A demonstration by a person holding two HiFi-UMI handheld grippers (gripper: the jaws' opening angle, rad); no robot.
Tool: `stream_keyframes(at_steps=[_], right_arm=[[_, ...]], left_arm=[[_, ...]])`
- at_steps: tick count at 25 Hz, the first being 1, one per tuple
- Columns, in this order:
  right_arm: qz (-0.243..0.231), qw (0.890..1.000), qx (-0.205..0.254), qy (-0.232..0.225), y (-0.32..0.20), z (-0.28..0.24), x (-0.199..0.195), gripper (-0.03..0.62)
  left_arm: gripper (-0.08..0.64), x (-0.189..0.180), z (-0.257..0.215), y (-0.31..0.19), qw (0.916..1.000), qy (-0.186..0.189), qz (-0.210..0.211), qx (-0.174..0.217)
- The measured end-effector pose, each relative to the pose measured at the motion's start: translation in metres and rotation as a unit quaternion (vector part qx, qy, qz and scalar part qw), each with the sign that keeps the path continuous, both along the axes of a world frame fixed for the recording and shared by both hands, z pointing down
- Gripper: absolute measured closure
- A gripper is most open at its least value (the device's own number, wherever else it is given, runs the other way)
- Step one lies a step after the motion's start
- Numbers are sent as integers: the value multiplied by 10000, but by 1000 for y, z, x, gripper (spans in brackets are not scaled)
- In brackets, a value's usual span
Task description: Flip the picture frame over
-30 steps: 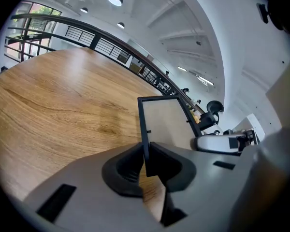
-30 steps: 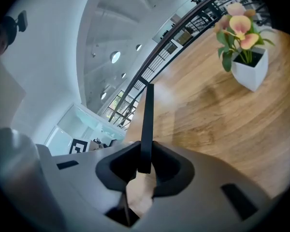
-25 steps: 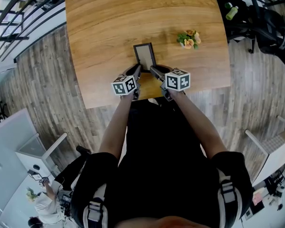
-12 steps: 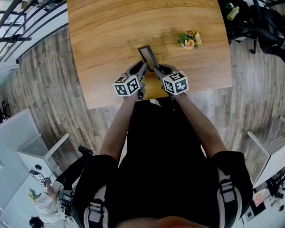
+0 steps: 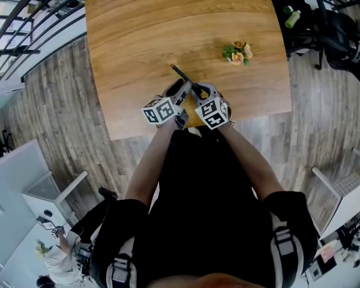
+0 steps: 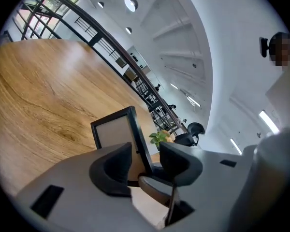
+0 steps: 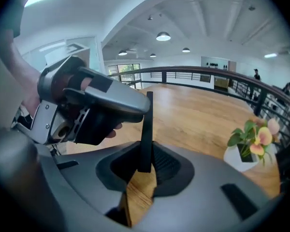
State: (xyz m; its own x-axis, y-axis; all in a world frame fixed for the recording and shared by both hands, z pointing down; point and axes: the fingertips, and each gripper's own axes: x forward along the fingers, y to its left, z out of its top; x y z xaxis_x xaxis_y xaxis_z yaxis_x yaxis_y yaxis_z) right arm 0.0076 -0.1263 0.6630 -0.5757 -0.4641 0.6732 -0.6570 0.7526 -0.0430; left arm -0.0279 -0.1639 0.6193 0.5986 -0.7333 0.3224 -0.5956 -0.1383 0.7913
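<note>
Left tool (image 6: 147, 162): jaws have just been opening, now wide, picture frame (image 6: 113, 132) between them unpinched | frame: upright on edge over the surface (image 6: 43, 95), near side | right tool (image 7: 145, 166): narrow, clamped on the frame's edge | flip: roughly halfway, laying it onto its other face remains

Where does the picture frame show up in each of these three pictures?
Head view: frame, upper centre, nearly edge-on.
Left gripper view: frame, low centre, pale panel showing.
Right gripper view: frame, centre, a thin dark strip.
Shared landmark: flowers, to its right in all three.
</note>
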Motion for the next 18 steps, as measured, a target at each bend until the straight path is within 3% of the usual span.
stream_keyframes(at_steps=[6,11,18], right_arm=[[-223,9961,631,567,1,-3,-3,517],[-326,9937,801,713,3,-4,-2,517],[-442,9917,947,754,4,-7,-4,515]], left_arm=[[374,3,2,-5,9996,90,-94,-269],[376,2,17,-5,9981,-176,-151,-579],[403,0,23,-5,9965,-133,-234,-794]])
